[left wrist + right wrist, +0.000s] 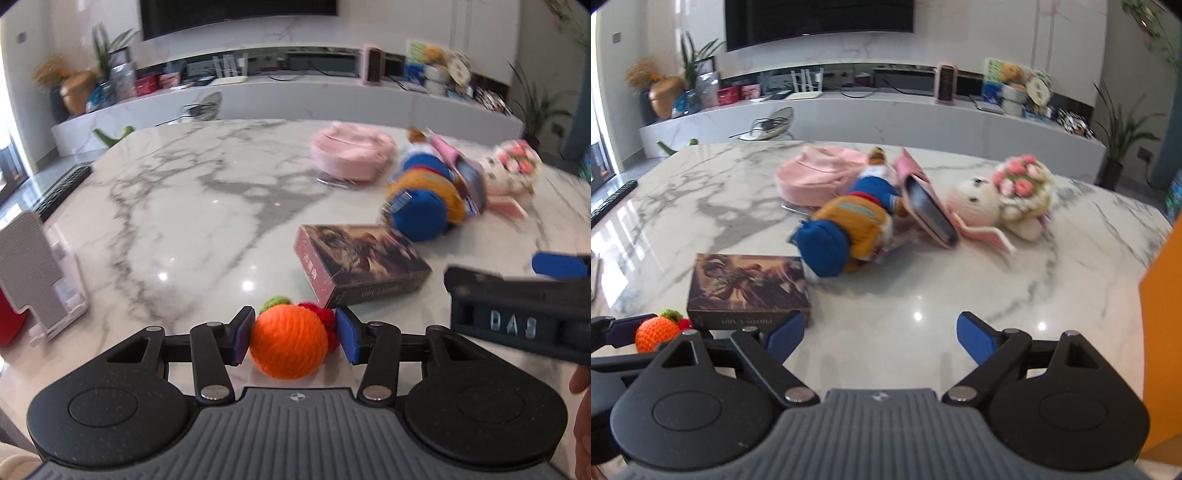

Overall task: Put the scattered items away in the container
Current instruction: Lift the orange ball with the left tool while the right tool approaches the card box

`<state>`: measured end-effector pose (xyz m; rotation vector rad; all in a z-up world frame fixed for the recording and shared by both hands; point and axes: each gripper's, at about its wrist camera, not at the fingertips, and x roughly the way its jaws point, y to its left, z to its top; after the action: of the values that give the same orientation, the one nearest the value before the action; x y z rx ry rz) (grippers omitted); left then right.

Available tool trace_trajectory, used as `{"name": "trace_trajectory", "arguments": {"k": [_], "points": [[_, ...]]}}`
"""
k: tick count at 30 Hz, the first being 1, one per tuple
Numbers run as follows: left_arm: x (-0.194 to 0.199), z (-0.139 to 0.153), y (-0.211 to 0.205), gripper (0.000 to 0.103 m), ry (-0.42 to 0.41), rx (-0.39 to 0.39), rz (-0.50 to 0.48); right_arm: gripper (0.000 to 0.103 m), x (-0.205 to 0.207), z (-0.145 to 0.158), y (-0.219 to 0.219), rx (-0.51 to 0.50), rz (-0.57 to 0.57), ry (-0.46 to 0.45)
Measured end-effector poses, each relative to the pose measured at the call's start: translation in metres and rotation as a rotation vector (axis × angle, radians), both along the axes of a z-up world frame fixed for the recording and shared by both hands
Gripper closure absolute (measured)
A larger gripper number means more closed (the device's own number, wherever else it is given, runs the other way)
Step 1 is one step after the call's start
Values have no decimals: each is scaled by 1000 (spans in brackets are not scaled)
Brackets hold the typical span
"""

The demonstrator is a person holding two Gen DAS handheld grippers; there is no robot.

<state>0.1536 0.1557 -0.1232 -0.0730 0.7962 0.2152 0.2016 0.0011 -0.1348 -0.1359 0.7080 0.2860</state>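
Marble, white with grey veins, fills both my views: a big table [177,192] in a living room, with a dark TV [820,18] on the far wall above a long white shelf.

On my left gripper [291,338] the blue pads sit against both sides of an orange yarn ball [288,345] with a green tuft on top and a red knitted bit at its right; I read that as a grip on the ball. From the right wrist view the same ball [655,334] shows at the near left edge, between the left gripper's pads.

My right gripper [881,338] hangs with its jaws spread wide over bare marble, nothing between them.

Just beyond the ball lies a dark box [360,264] with printed art on its lid, flat on the table. Farther right, a plush doll [849,229] in blue and ochre lies on its side, touching a pink wallet [929,206] that leans tilted against it. Right of the wallet lies a white knitted bunny [979,203] with a bouquet of pink flowers [1021,177]. Behind the doll sits a round pink pouch [812,177].

At the near left of the left wrist view stands a clear bin [70,288] with a white ribbed part in front of it. An orange surface [1161,332] fills the right edge of the right view.
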Motion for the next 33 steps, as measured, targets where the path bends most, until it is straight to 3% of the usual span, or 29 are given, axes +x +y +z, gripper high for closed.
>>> {"name": "trace_trajectory", "arguments": {"k": [5,8,11,18,25,27,29,33], "points": [[-1,2,19,51,-12,-55,54,12,2,-1,15,-58,55,-4],[-1,1,21,51,-17,-67,54,20,2,-4,25,-73,89,2],[0,0,22,51,-13,-81,51,33,4,-10,37,-110,139,13],[0,-1,31,51,-17,-98,92,81,5,-18,56,-102,215,53],[1,-3,42,50,-19,-98,142,83,-12,-15,77,-69,387,57],[2,-3,43,50,-19,-100,144,82,-9,-11,75,-98,380,35],[4,-3,44,49,-20,-97,145,78,-7,-8,73,-127,372,13],[6,-4,45,49,-24,-98,151,57,7,1,66,-139,316,6]]}}
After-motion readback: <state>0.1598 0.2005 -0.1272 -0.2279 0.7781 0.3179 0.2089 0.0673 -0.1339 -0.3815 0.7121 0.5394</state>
